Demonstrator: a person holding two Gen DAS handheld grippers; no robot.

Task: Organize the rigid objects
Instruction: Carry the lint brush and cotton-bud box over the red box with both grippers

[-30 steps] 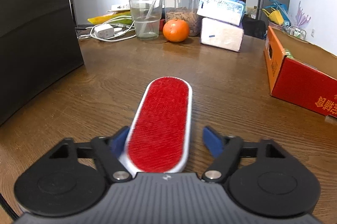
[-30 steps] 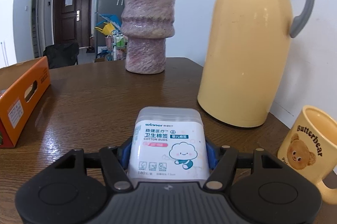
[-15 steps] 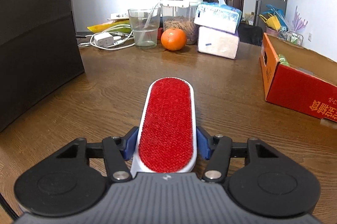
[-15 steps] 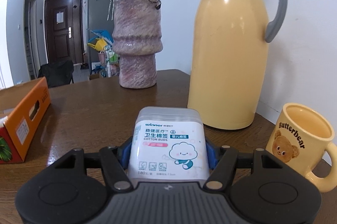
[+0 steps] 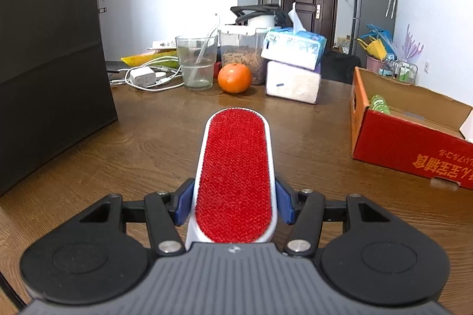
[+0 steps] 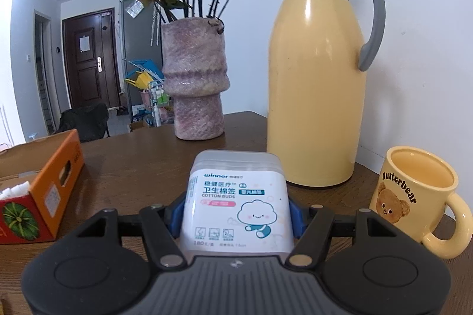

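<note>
A red lint brush with a white rim sticks forward between the blue pads of my left gripper, which is shut on its near end and holds it a little above the wooden table. My right gripper is shut on a clear cotton bud box with a cloud cartoon label, lifted off the tabletop. An open red and orange cardboard box lies to the right in the left wrist view; the same cardboard box shows at the left in the right wrist view.
A tall black bag stands at the left. At the back are a glass, an orange, a charger with cables and stacked tissue packs. A vase, a yellow thermos and a bear mug stand ahead of my right gripper.
My left gripper's jaws closed onto the lint brush and raised it off the table. My right gripper rose and tipped upward with the cotton bud box still held.
</note>
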